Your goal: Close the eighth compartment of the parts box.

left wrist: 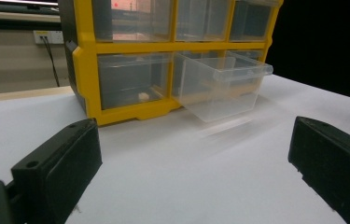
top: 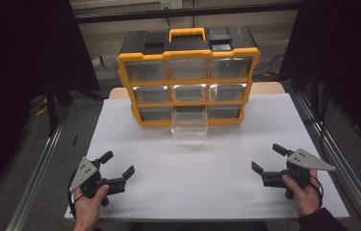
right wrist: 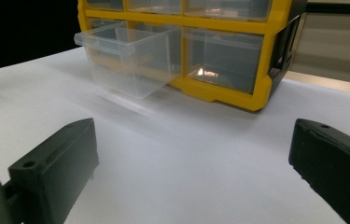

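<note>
Drawer contents were hard to make out thru cloudy plastic. Clear drawer point(top: 189, 126) stuck out of organizer point(top: 187, 77), well ahead, btwn both claws. Left gripper point(top: 118, 166) and right gripper point(top: 268, 159) were spread wide, empty.

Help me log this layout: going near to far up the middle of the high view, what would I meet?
Bare white table → pulled-out clear drawer → yellow drawer cabinet → its yellow carry handle.
</note>
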Action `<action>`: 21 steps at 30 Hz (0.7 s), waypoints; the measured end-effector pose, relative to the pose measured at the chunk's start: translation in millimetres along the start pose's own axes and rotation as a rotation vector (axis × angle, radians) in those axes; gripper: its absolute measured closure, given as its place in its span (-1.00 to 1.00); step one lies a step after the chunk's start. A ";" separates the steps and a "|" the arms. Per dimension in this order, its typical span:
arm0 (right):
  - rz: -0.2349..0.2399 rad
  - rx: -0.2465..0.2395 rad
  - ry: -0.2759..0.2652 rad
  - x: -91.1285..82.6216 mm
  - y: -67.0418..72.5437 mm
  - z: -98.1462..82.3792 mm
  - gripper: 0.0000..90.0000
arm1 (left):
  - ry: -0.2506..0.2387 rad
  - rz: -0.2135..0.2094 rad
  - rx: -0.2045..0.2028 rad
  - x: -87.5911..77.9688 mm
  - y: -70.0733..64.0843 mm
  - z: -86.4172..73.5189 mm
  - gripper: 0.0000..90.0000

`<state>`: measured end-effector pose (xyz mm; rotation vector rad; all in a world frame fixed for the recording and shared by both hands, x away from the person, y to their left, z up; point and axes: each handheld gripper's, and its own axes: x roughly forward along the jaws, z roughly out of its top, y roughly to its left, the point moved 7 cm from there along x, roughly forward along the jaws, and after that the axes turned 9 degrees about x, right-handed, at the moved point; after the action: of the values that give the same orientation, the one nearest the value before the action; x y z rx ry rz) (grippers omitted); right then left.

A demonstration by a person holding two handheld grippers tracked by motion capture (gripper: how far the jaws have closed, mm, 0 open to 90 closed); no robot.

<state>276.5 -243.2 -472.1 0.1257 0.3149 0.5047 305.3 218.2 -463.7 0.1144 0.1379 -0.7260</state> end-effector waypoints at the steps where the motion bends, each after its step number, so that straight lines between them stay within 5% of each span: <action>1: 0.002 -0.001 0.005 0.4 0.5 -0.6 -0.98 | 0.000 0.000 0.000 0.0 0.0 0.0 -0.95; 8: 0.014 -0.009 0.007 0.5 3.4 -1.0 -0.98 | 0.018 -0.008 0.021 -0.8 -0.7 -0.4 -0.95; 9: 0.016 -0.007 0.005 0.8 4.0 -1.1 -0.98 | 0.004 -0.009 -0.006 1.0 -2.9 0.5 -0.95; 15: 0.047 -0.009 0.024 2.6 7.5 -3.8 -0.98 | 0.006 -0.036 0.016 4.1 -7.1 1.6 -0.95; 18: 0.055 -0.015 0.019 2.9 9.9 -3.0 -0.99 | 0.004 -0.054 -0.004 5.4 -10.5 2.0 -0.95; 21: 0.066 -0.016 0.024 4.4 12.9 -3.1 -1.00 | 0.013 -0.044 0.030 4.7 -10.6 1.8 -0.95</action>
<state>273.3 -229.7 -473.6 0.1150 0.3309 0.5747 301.9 207.0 -463.2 0.1446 0.1421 -0.7715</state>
